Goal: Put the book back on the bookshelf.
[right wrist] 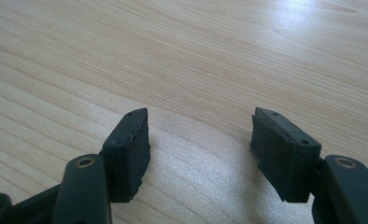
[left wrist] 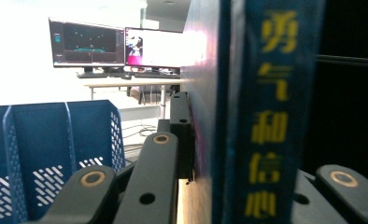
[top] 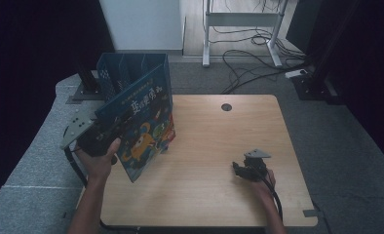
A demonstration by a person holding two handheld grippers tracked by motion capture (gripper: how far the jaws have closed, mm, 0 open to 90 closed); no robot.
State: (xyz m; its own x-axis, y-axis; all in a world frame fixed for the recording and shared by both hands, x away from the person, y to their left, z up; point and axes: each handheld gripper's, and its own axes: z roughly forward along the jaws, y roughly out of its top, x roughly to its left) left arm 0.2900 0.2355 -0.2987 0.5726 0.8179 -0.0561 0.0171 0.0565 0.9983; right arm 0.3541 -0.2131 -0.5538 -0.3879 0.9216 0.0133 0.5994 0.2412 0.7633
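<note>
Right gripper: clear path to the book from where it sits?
Probably yes. The right gripper rests open on the table, with bare wood between it and the book. The left gripper already clamps the book, held up beside the blue file rack.

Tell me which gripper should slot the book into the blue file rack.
Left. The left gripper is shut on the book, right beside the blue file rack. The right gripper rests open and empty on the table, far off.
</note>
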